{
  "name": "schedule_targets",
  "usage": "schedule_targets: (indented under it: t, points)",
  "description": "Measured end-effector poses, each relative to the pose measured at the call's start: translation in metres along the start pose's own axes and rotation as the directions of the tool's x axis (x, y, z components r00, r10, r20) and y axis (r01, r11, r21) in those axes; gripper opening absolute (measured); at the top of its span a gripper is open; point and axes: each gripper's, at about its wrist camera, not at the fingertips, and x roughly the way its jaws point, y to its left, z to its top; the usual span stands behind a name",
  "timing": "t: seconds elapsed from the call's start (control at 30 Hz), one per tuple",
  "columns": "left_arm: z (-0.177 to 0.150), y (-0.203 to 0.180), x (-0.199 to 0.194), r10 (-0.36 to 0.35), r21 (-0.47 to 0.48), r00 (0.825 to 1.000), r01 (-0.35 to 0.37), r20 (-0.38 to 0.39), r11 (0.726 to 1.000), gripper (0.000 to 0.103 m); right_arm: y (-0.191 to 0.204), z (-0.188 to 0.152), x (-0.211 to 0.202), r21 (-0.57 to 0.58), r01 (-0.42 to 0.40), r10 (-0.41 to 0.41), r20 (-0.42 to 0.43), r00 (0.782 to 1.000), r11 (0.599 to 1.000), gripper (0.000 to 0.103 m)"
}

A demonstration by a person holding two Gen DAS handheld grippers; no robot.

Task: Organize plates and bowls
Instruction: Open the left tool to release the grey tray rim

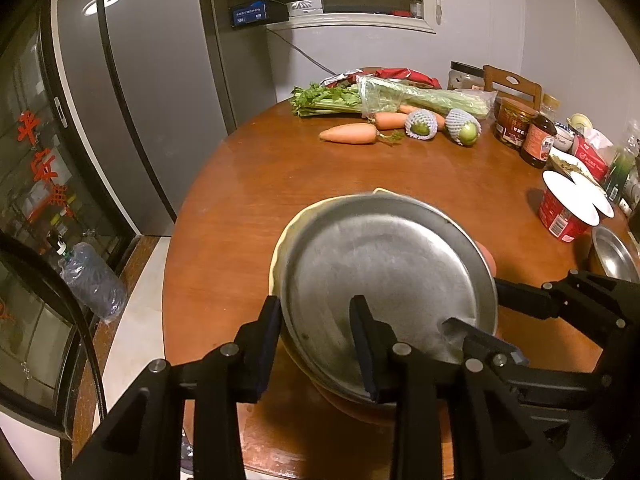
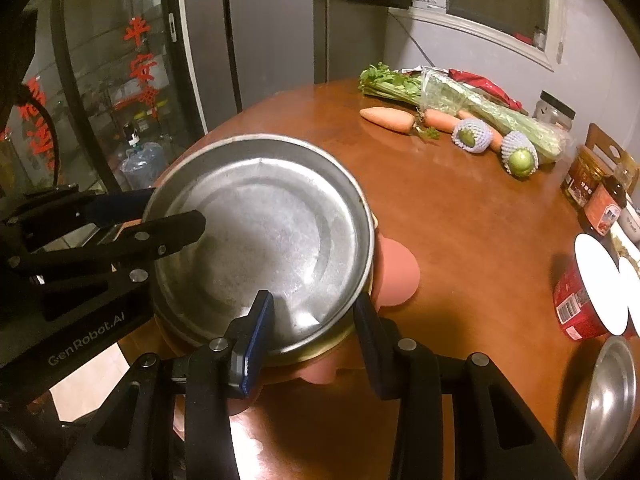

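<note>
Steel plate, light, stiff and slick, sits clenched at its rim in both my left claw and right claw.

A home kitchen or dining corner: beyond the gripper, a round wooden bench carries celery, carrots and sauce jars; a tall grey fridge stands to its left.
</note>
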Motion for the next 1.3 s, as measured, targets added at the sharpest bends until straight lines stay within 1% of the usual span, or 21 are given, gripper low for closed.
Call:
schedule_targets:
  t: [0.07, 0.4, 0.73, 0.87, 1.3]
  points:
    - [0.000, 0.000, 0.000, -0.006, 0.000, 1.000, 0.006, 0.002, 1.000, 0.038, 0.000, 0.000, 0.000, 0.000, 0.011, -0.011, -0.002, 1.000, 1.000, 0.044]
    - [-0.001, -0.001, -0.002, -0.013, 0.002, 1.000, 0.013, 0.008, 1.000, 0.042, -0.003, -0.002, -0.003, 0.021, 0.014, -0.014, 0.003, 1.000, 1.000, 0.045]
    - [-0.001, 0.000, -0.006, -0.030, -0.007, 0.999, 0.030, 0.015, 1.000, 0.044, -0.004, -0.002, -0.006, 0.025, 0.024, -0.024, 0.015, 1.000, 0.999, 0.046]
    - [-0.001, 0.002, -0.009, -0.027, -0.019, 0.999, 0.028, 0.025, 0.999, 0.051, -0.004, -0.001, -0.008, 0.026, 0.032, -0.033, 0.021, 0.999, 0.999, 0.048]
    - [-0.001, -0.002, -0.020, -0.023, -0.025, 0.998, 0.024, 0.058, 0.999, 0.062, -0.010, -0.003, -0.018, 0.053, 0.044, -0.046, 0.050, 0.998, 0.998, 0.053]
